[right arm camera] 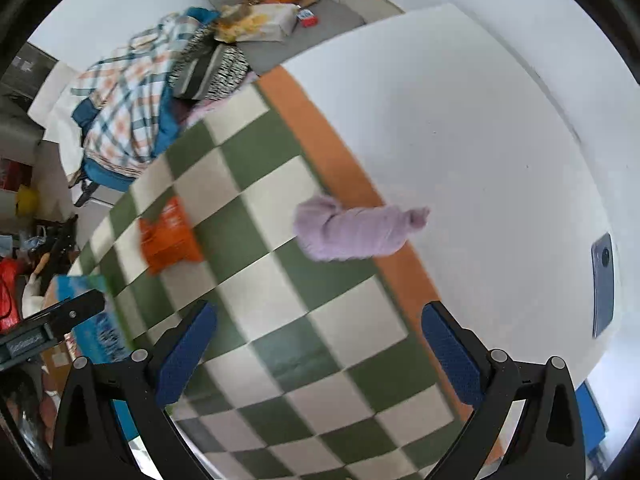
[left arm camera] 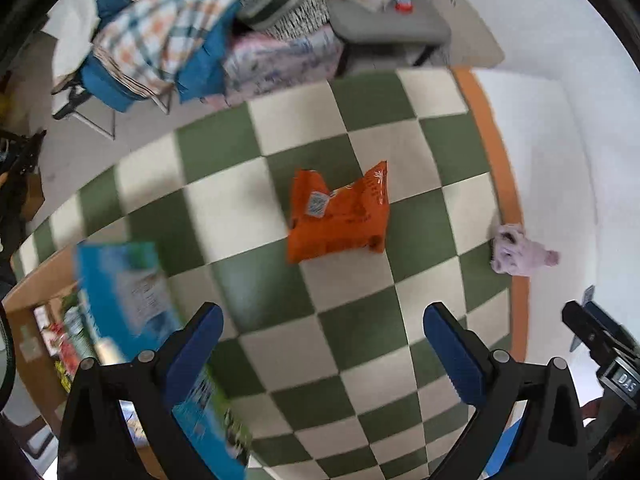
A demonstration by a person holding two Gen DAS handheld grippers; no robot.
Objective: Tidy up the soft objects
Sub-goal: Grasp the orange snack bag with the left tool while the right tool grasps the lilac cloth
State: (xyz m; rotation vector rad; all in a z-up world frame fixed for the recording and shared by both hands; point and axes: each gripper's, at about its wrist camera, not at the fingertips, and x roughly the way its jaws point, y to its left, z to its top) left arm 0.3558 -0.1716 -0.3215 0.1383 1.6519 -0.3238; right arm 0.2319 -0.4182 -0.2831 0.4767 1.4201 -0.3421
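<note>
An orange snack bag lies on the green-and-white checkered mat; it also shows in the right wrist view. A lilac plush toy lies at the mat's orange right edge, and in the right wrist view it is straight ahead. My left gripper is open and empty above the mat, short of the bag. My right gripper is open and empty, short of the plush. A blue pack lies at the mat's left edge beside the left finger.
A cardboard box with packets stands at the lower left. A folding chair with plaid cloth and a grey table with clutter stand beyond the mat. A white surface with a phone lies right.
</note>
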